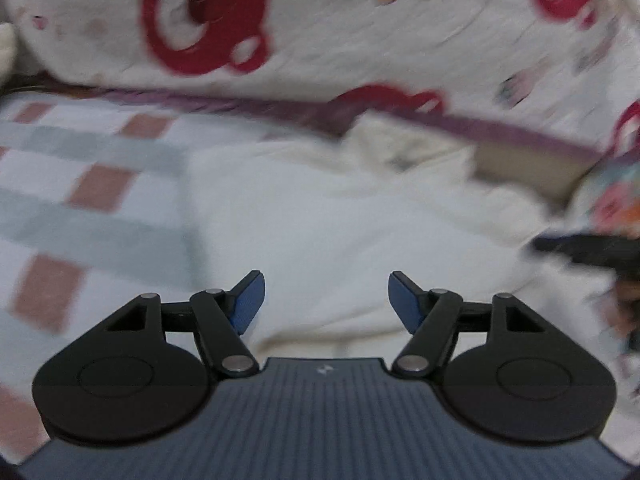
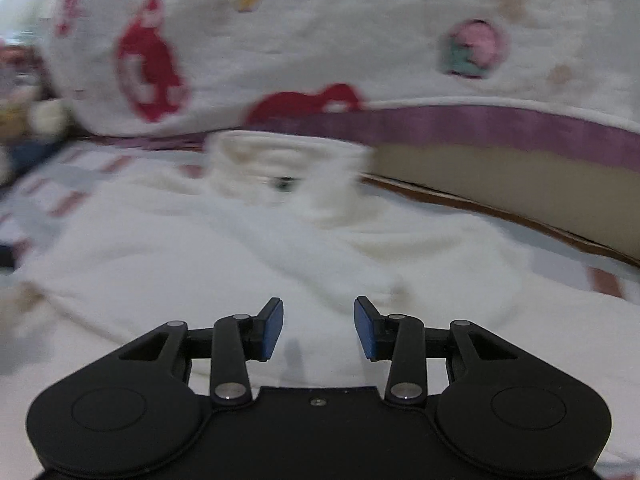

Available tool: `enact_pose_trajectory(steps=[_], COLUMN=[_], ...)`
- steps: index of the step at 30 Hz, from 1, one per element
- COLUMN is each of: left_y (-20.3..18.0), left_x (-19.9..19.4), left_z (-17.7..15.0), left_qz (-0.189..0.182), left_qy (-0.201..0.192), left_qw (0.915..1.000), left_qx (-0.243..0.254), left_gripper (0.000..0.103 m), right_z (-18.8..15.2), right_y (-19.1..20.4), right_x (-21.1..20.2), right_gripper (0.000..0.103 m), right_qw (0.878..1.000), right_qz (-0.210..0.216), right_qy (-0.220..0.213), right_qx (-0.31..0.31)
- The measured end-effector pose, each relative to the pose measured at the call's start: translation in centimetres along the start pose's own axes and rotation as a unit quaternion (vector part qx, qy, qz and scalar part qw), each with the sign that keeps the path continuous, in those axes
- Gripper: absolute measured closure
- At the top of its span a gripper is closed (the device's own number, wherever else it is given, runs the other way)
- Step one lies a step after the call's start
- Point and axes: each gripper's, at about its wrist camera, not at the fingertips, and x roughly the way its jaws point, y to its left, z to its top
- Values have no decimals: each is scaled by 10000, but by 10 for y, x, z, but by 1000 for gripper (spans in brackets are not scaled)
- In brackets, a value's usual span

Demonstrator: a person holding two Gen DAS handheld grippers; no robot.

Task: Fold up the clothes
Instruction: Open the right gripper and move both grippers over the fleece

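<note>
On the checked bed sheet (image 1: 92,184) with pale blue bands and pink squares lies the cream-white soft garment (image 1: 328,224), spread out with its ribbed collar (image 2: 280,164) at twelve o'clock in the right wrist view. Behind it is the white quilt (image 2: 320,40) with red cartoon prints and a purple border.

The left gripper (image 1: 326,302) hovers over the cloth with jaws wide apart, holding nothing. The right gripper (image 2: 319,328) is also empty, its jaws parted less widely.

Both views are blurred, so whether any fold is already made I cannot tell. To fold well, I judge each gripper should pinch only one edge layer — near a seam — and both should lift evenly, so no wrinkle is trapped.
</note>
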Motion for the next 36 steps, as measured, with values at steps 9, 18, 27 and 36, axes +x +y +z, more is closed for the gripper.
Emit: enact_pose_trajectory(steps=[9,18,27,36], left_y=[-19,-47,-130,-310], left_x=[59,46,31,61], left_z=[-15,-16,-22,-20], left_qz=[529,765,-40,-1557], left_qy=[937,942,1318,1188], left_qw=[9935,9877,9715,8881], left_qx=[367,983,1970,4159], left_gripper=[36,37,37,34], right_z=[-21,-67,-156,-195], right_y=[-19,-122,-270,-343], right_x=[25,-65,-169,-189], right_gripper=[61,59,59,58], right_qw=[9954,9784,9007,8388], right_qz=[189,-983,-1964,-1443], right_qy=[669,151,-521,-1291], right_qx=[661,1814,3840,5089])
